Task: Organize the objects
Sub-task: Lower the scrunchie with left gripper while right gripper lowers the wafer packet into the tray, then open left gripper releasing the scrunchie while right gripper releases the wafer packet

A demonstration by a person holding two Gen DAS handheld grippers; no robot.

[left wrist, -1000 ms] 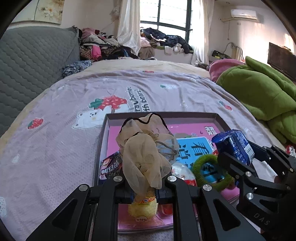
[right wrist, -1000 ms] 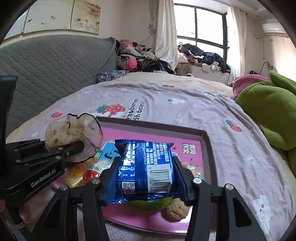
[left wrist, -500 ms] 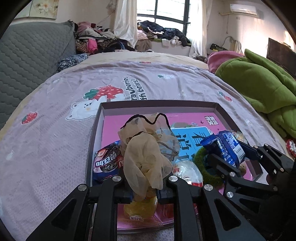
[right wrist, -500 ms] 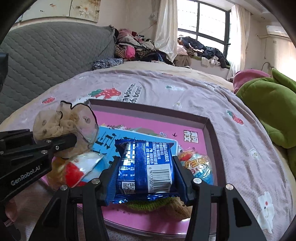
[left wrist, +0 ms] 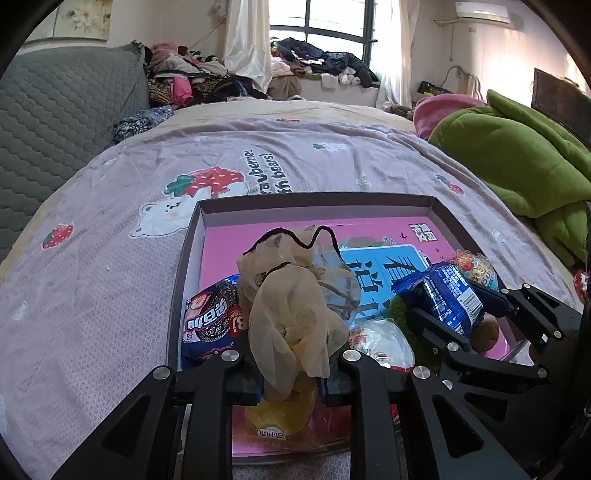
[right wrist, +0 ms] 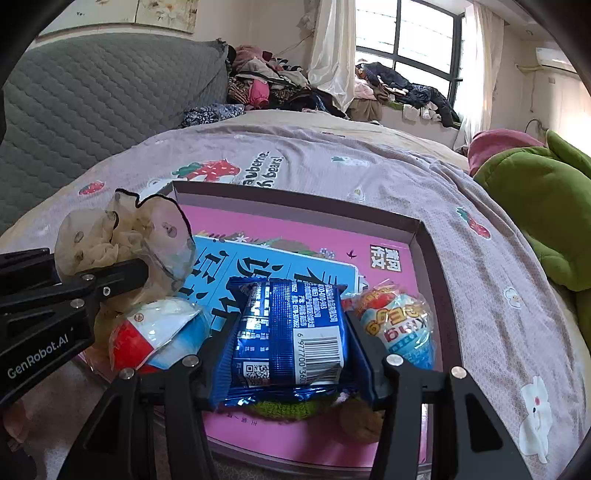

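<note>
The left gripper point(left wrist: 290, 369), marked GenRobot.AI, is pinching a sheer beige scrunchie point(left wrist: 295, 295); the right gripper point(right wrist: 288, 354) is squeezing a glossy blue barcoded wrapper point(right wrist: 288, 332), possibly biscuits, over the pink-floored tray point(right wrist: 303, 206).

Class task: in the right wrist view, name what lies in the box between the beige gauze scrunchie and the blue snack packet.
A red, white and blue wrapped ball lies between the scrunchie and the blue packet, shown in the right wrist view.

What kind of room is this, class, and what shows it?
Most likely a bedroom: the work happens on a bed with a bear-print cover, a padded headboard behind, and clothes heaped by the window.
</note>
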